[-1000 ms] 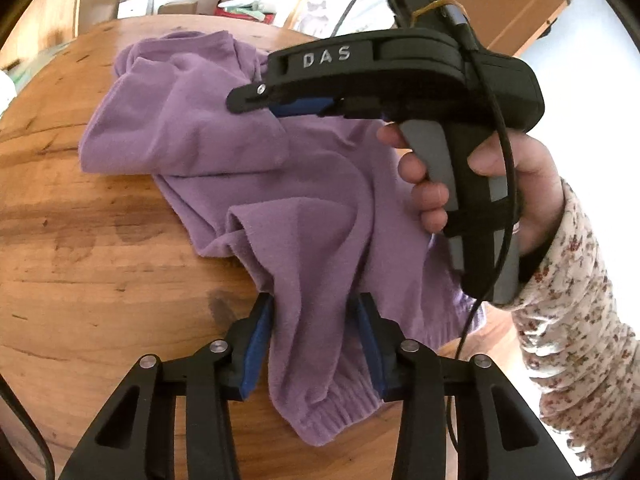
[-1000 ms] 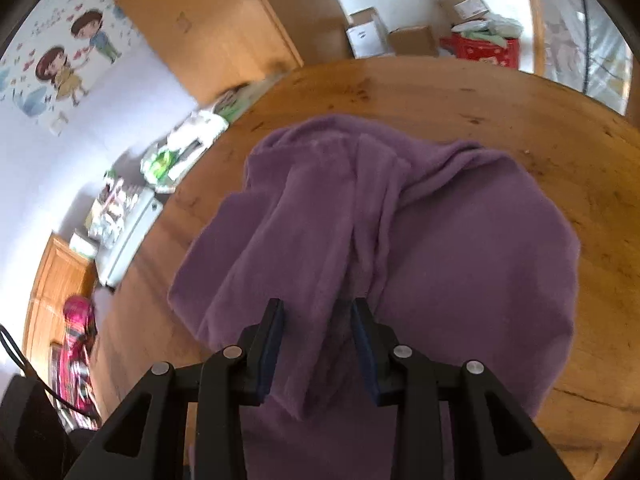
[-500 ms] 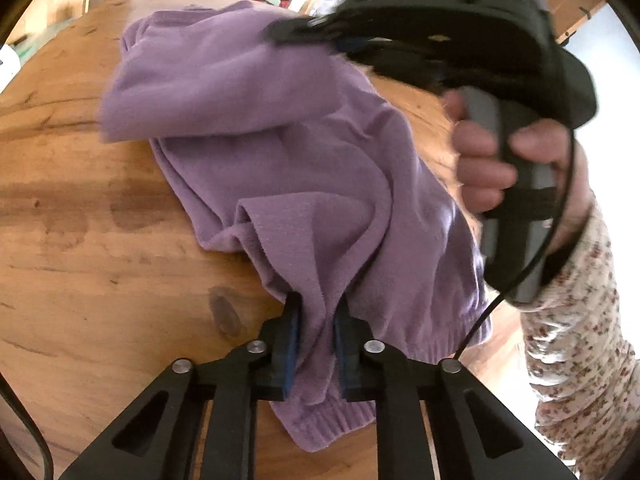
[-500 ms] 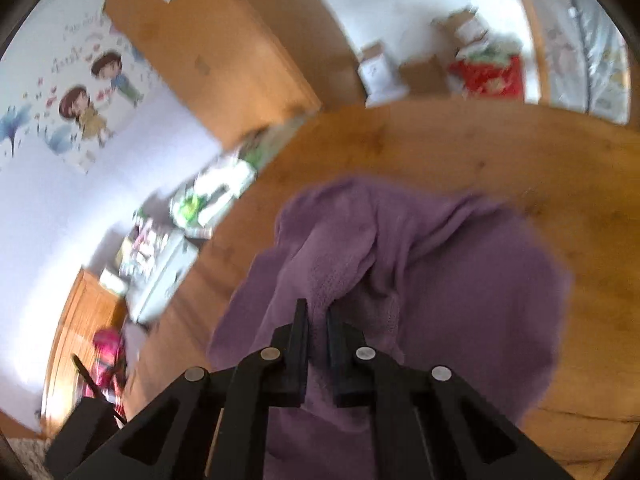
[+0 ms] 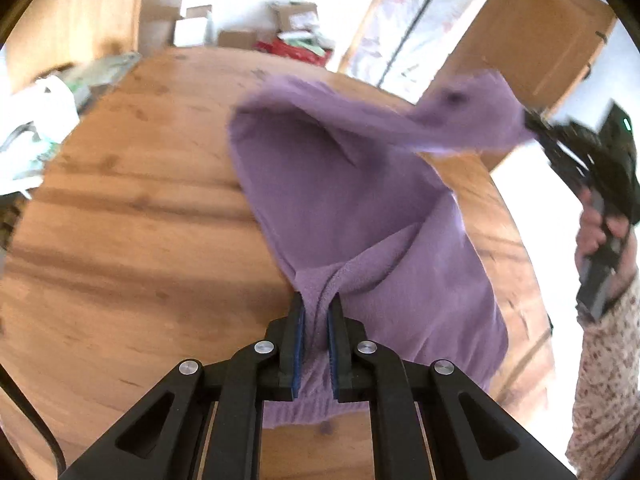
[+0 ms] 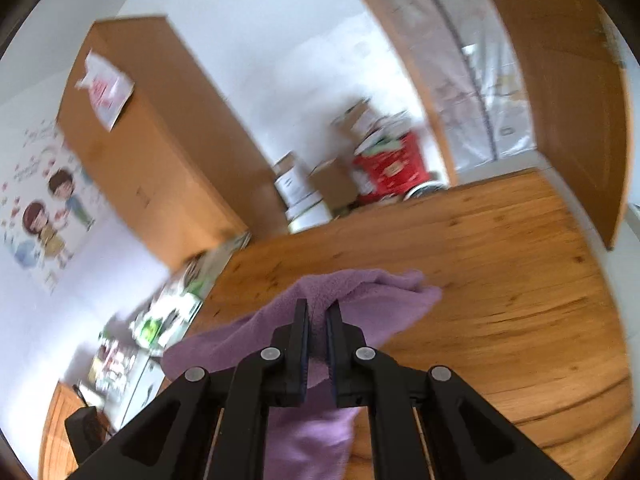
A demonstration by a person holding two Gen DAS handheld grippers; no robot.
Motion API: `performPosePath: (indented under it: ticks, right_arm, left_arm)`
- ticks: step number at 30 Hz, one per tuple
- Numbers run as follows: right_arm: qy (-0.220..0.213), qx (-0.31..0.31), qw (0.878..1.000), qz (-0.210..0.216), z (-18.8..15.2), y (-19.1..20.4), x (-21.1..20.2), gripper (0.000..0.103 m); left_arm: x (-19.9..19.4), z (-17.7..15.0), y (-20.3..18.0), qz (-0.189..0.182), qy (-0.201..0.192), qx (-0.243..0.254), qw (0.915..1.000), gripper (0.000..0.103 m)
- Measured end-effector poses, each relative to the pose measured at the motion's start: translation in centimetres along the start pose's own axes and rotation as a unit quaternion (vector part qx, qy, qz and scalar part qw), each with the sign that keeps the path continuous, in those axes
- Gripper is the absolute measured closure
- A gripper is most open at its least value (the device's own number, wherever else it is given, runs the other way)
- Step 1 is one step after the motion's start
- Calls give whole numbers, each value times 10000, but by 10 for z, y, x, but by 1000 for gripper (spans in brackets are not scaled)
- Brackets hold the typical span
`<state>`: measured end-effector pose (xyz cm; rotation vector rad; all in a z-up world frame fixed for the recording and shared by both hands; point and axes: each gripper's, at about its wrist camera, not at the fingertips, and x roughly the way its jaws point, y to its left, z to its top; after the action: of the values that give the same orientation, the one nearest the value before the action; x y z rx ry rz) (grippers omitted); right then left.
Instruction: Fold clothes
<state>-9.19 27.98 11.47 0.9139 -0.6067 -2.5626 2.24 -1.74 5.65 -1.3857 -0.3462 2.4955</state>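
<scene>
Above the wooden table point(image 5: 132, 208), the purple sweater point(image 5: 360, 208) stretches lengthwise between the left gripper point(image 5: 317, 308), still closing, and the right gripper point(image 6: 318, 316), both pinching cloth.

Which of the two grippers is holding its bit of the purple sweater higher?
The right gripper: its end of the purple sweater hangs lifted, while the left gripper pinches low by the table.

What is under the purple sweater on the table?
Under the purple sweater the wooden table shows all around it. The left gripper and right gripper each pinch and lift it. Whatever lies beneath its draped middle stays hidden.
</scene>
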Motion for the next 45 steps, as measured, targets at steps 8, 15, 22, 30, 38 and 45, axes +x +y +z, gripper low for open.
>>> performPosePath:
  ticks: [8, 15, 22, 30, 38, 45]
  right_arm:
    - [-519, 585, 9953, -572, 3, -55, -41, 95]
    - [-452, 1010, 9870, -1168, -15, -104, -53, 95]
    - [57, 539, 9843, -1682, -38, -108, -36, 92]
    - [142, -149, 9738, -2265, -59, -86, -42, 79]
    - [153, -57, 9746, -2234, -68, -87, -58, 75]
    - [-85, -838, 9599, -2674, -70, -55, -74, 74]
  left_arm:
    - [-25, 17, 39, 448, -397, -297, 9978, 93]
    - [-42, 40, 71, 911, -684, -440, 9925, 94]
    - [-24, 26, 69, 531, -343, -460, 9969, 94]
    - [-18, 2, 70, 454, -7, -381, 9982, 94]
    - [-19, -3, 77, 355, 75, -419, 9985, 94]
    - [-19, -9, 77, 71, 279, -361, 9989, 92]
